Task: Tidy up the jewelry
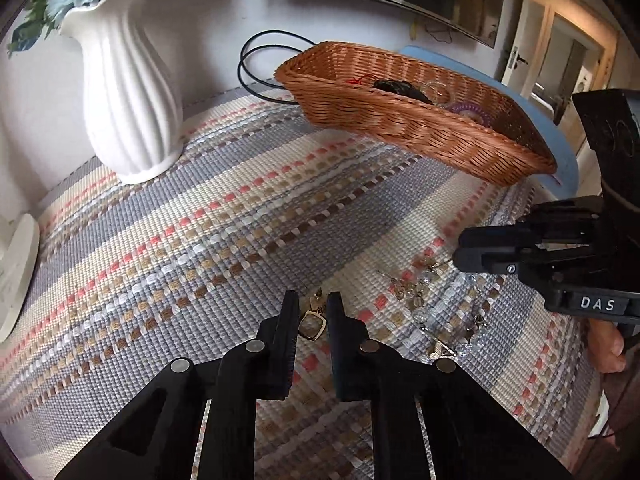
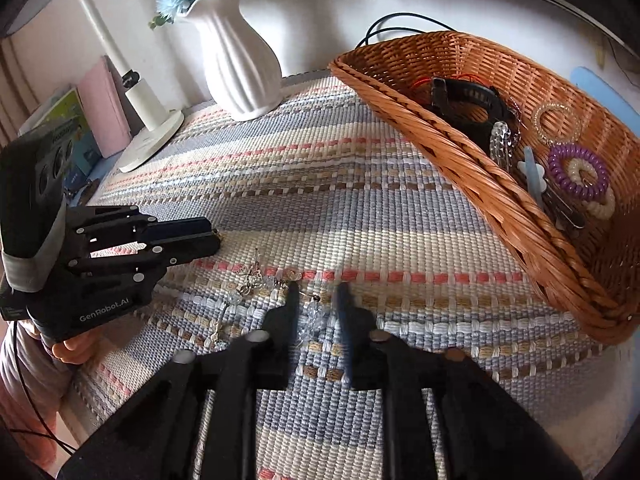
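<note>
A gold square-framed earring (image 1: 312,326) lies on the woven cloth between the fingers of my left gripper (image 1: 313,304), which is open around it with a narrow gap. Several crystal and gold earrings (image 1: 436,312) lie scattered to its right. My right gripper (image 2: 316,296) is open, its fingers on either side of a clear crystal earring (image 2: 314,320). More earrings (image 2: 252,276) lie just left of it. The right gripper also shows in the left wrist view (image 1: 472,250), the left gripper in the right wrist view (image 2: 208,240). A wicker basket (image 2: 460,168) holds hair ties and clips.
A white ribbed vase (image 1: 128,104) with blue flowers stands at the back left. A white lamp base (image 2: 152,140) and books (image 2: 80,128) are beyond the cloth's left edge. A black cable (image 1: 256,60) loops behind the basket. The basket rests partly on a blue board (image 1: 560,152).
</note>
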Demonstrator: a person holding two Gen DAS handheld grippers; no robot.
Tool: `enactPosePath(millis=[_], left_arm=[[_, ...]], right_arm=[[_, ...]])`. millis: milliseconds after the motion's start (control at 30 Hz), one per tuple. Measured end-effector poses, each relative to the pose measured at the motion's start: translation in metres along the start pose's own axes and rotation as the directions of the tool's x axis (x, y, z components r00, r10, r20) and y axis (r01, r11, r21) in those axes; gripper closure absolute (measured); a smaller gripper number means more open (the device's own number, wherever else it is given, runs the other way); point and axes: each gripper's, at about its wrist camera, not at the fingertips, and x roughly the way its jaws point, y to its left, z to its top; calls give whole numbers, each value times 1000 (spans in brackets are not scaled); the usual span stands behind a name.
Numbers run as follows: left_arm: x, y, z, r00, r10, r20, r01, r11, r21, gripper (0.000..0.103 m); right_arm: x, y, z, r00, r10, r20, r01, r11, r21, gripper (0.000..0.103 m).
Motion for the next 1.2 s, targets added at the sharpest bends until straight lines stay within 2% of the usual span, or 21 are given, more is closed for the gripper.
enactPosePath(millis=[33,100,200,333,500,633,733,833,933,967,1000,1133,1200], left_arm=[[0,0,0,1000,-1,2,1,1000,0,89],[-3,3,0,999,-38,14,38,999,-23,99],[-6,22,2,990,-136,39,140,984,-111,99],[-10,42,0,964,-253,81,265,942,-206,99],[-15,48,-1,944,-310,113,328,914,-237,99],[-22,47,-5,941,-316,117,336,911,-238,99],[-23,51,-8,946,-308,103,324,914,-242,99],[-23,63,-10,947,-306,94,320,907,-274,98],[-29,64,-11,948,-305,93,318,911,-263,97],[-30,61,-11,949,-303,90,316,916,-248,95],[-31,59,-11,952,-294,88,307,923,-234,92],[-29,44,-10,973,-222,57,229,959,-167,87],[-26,37,-10,983,-181,42,185,974,-132,79]], right_arm=[[-1,2,0,1000,0,2,0,1000,-7,72],[-2,5,-1,1000,-21,4,21,999,-23,72],[1,11,-2,999,-43,-6,43,997,-61,72],[7,26,0,994,-112,-3,111,983,-150,72],[19,48,1,989,-145,-32,126,934,-335,72],[29,50,14,992,-104,-70,71,925,-373,72],[35,49,23,993,-65,-95,24,924,-382,72],[38,52,24,995,-45,-87,7,918,-397,71],[40,59,22,996,-34,-77,-1,909,-416,72],[40,61,21,997,-31,-71,-2,907,-421,86],[41,63,21,997,-16,-73,-16,906,-423,94],[37,58,17,996,-74,-47,49,912,-406,96],[31,45,14,993,-113,-38,91,926,-365,96]])
